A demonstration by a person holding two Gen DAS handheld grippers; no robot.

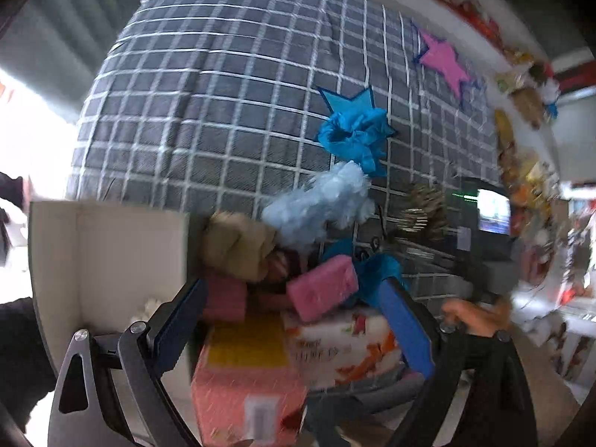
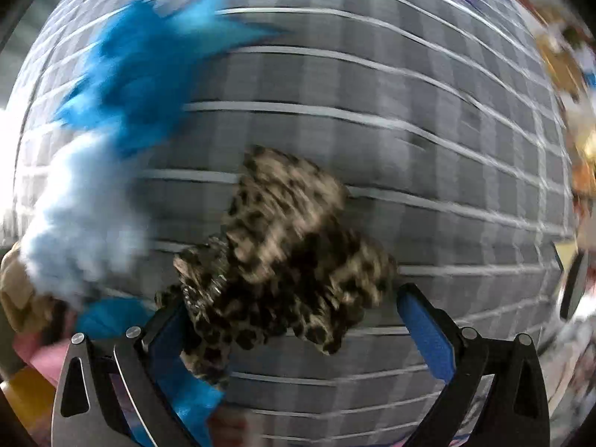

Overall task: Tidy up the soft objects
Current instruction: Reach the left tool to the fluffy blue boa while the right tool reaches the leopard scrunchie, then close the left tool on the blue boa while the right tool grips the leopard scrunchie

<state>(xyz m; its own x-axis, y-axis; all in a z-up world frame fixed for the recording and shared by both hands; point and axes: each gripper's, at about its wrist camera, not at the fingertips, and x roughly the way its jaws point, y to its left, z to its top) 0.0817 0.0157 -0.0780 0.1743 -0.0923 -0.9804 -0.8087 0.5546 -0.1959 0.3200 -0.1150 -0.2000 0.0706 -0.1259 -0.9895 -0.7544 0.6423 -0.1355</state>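
Observation:
My left gripper (image 1: 294, 298) is open over a heap of soft things: a pink sponge (image 1: 322, 292) lies between its blue fingers without being pinched, and a second pink sponge (image 1: 225, 298) is beside it. Behind them are a beige fabric bundle (image 1: 238, 246), a pale blue fluffy scrunchie (image 1: 324, 201) and a bright blue scrunchie (image 1: 354, 134). The right wrist view is blurred. My right gripper (image 2: 288, 305) is wide open around a leopard-print scrunchie (image 2: 283, 253), which touches the left finger (image 2: 167, 335). The same scrunchie (image 1: 421, 208) appears in the left wrist view.
Everything rests on a grey checked bedsheet (image 1: 223, 93). An open white box (image 1: 111, 260) stands at the left, with a pink carton (image 1: 242, 383) and a printed tissue pack (image 1: 346, 350) below the gripper. Pink (image 1: 443, 59) and blue (image 1: 350, 98) star cut-outs lie further back. A hand (image 1: 473, 314) is at the right.

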